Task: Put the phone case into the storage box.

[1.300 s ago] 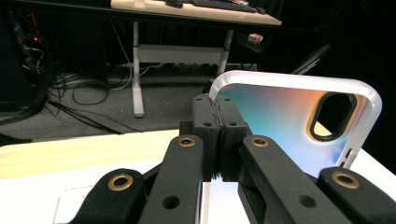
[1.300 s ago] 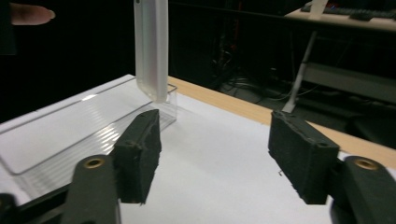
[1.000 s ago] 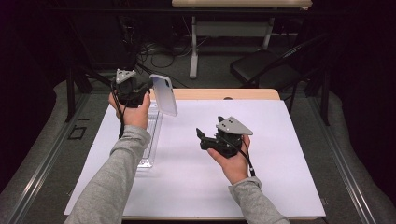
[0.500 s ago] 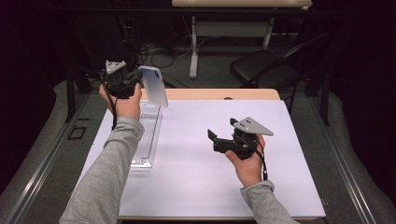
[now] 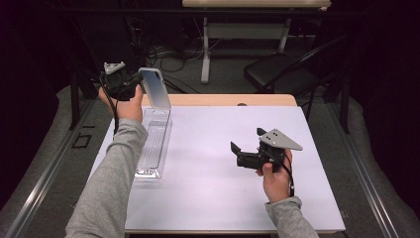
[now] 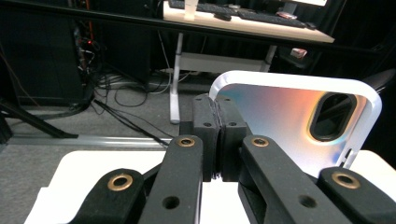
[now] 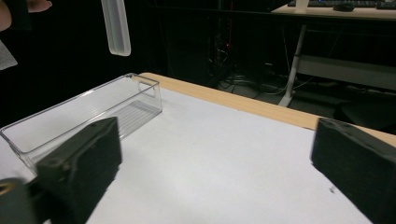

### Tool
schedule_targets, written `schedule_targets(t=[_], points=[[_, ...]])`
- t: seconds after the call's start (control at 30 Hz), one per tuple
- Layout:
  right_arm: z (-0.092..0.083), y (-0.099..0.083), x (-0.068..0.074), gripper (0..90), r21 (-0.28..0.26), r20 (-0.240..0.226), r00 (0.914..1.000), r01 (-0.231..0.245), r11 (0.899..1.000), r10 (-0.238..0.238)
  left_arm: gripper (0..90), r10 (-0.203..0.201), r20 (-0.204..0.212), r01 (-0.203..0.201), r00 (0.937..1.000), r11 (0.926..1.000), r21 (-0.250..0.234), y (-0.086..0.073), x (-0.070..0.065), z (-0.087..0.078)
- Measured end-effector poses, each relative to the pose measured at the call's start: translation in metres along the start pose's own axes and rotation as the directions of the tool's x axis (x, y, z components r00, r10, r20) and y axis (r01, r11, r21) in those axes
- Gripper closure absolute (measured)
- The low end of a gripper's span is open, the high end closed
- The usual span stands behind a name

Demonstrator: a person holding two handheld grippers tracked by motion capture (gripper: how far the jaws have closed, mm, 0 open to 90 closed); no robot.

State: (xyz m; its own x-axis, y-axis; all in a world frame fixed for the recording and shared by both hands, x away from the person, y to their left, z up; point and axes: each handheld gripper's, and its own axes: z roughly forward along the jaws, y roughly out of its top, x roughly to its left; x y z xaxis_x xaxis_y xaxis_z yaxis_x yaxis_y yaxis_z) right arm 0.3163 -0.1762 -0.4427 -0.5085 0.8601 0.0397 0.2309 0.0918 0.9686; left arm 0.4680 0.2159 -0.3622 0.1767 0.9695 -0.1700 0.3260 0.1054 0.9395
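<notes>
A phone case [image 5: 155, 88] with a white rim, a shiny iridescent back and a camera cut-out hangs in the air above the far end of a clear plastic bin [image 5: 170, 130]. My left gripper [image 5: 134, 89] is shut on the case's side edge. In the left gripper view its jaws are pressed together on the rim of the case [image 6: 299, 126]. My right gripper [image 5: 246, 141] is held over the white table right of centre, open, with nothing between its jaws. In the right gripper view the bin [image 7: 93, 109] lies to the left and the case [image 7: 116, 25] hangs above it.
The long narrow bin lies along the left side of the white-covered table [image 5: 218, 198]; a strip of wooden edge [image 5: 233, 100] shows at the far side. Behind the table are a black chair [image 5: 282, 74], floor cables and a desk leg [image 5: 205, 54].
The left gripper has carried the phone case up and away toward the far left. The right gripper has moved right and a little nearer to the person, still open.
</notes>
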Motion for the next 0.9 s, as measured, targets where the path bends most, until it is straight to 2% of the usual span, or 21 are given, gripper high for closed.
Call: schedule_targets(t=[0.33,0.53,0.63,0.77,0.9], points=[[-0.003,-0.007,0.002,0.0,0.026,0.038,0.9985,0.039,0.999,-0.040,88.9,0.015,-0.041,-0.015,0.9991,0.9999,-0.004,-0.001,0.009,0.008],[-0.003,-0.011,0.000,0.0,0.032,0.053,0.9981,0.030,0.999,-0.031,88.9,0.031,-0.068,-0.032,0.9972,0.9994,-0.010,-0.004,0.013,0.016],[-0.003,-0.011,-0.001,0.0,0.034,0.054,0.9981,0.027,0.999,-0.029,88.9,0.058,-0.085,-0.059,0.9947,0.9982,-0.009,-0.009,0.012,0.022],[-0.002,-0.012,-0.002,0.0,0.031,0.057,0.9979,0.028,0.999,-0.030,88.9,0.066,-0.094,-0.067,0.9934,0.9977,-0.010,-0.013,0.011,0.031],[-0.002,-0.013,-0.003,0.0,0.029,0.056,0.9982,0.021,0.999,-0.022,88.9,0.093,-0.107,-0.096,0.9898,0.9953,-0.015,-0.016,0.010,0.038]])
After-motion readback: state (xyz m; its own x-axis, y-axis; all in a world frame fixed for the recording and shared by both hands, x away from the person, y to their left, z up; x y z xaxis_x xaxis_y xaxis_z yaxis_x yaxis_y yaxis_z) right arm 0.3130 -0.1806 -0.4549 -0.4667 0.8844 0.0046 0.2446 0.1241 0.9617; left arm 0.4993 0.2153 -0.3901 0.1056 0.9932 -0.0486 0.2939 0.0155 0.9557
